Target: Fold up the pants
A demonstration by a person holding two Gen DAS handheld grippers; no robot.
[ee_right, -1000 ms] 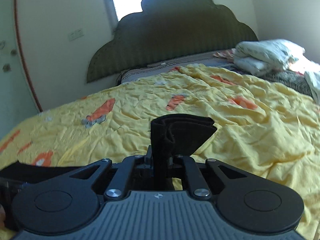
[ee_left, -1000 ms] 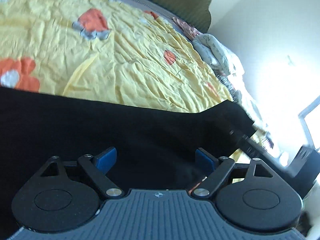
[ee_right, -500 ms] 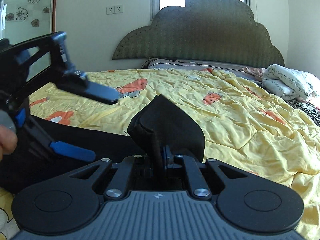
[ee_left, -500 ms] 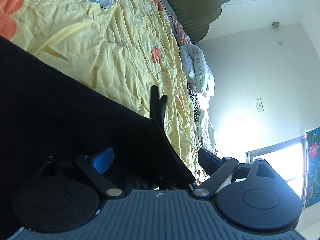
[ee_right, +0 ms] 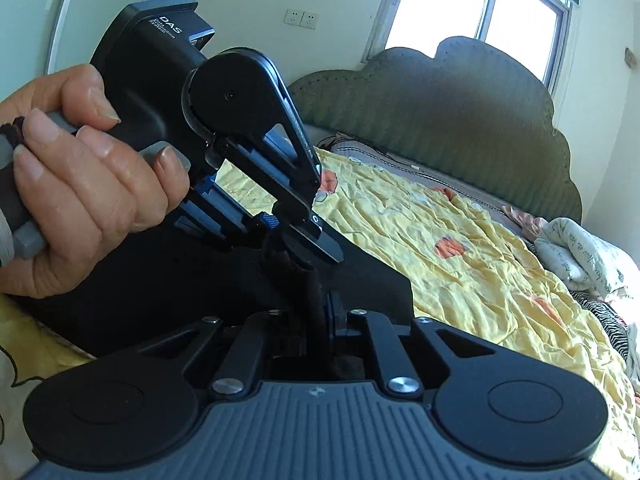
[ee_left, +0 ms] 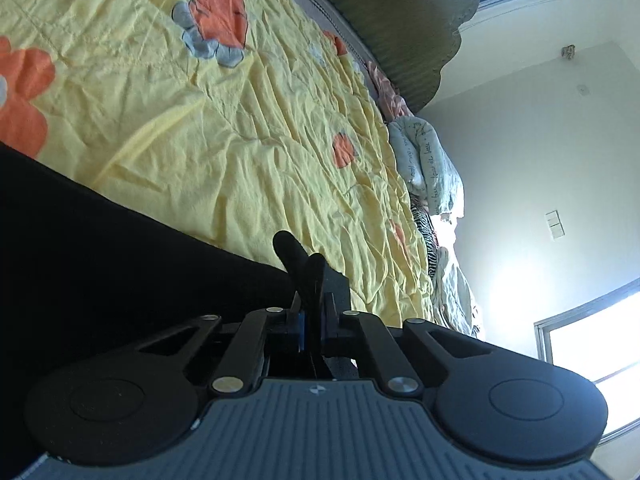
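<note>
The black pants lie on the yellow flowered bedspread. My left gripper is shut on a bunched edge of the pants, which sticks up between its fingers. My right gripper is shut on another bunched edge of the pants. In the right wrist view the left gripper sits just ahead of the right one, held by a hand, and both pinch the same raised fold.
A green padded headboard stands at the far end of the bed. Folded bedding and a striped cloth lie along the bed's right side. Windows are in the walls behind.
My left gripper has closed on the pants edge; it was open before. The two grippers have come close together, and the right one has lifted and tilted with its fold.
</note>
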